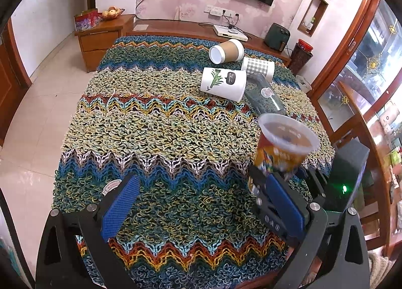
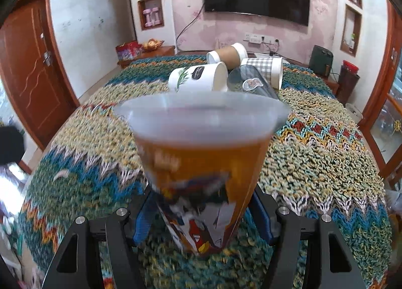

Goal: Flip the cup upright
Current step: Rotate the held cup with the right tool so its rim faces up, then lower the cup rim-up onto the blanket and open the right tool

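An orange printed plastic cup [image 2: 201,173] stands mouth-up between the blue pads of my right gripper [image 2: 203,216], which is shut on its lower body just above the knitted blanket [image 2: 314,163]. In the left wrist view the same cup [image 1: 281,145] shows at the right, with the right gripper's black body behind it. My left gripper [image 1: 203,203] is open and empty over the blanket [image 1: 163,125], to the left of the cup.
Several cups lie on their sides at the far end: a brown-sleeved one [image 1: 226,50], a checked one [image 1: 258,67], a white leaf-print one [image 1: 223,82] and a dark clear one [image 1: 265,96]. Wooden cabinets and a glass door stand beyond the table's edges.
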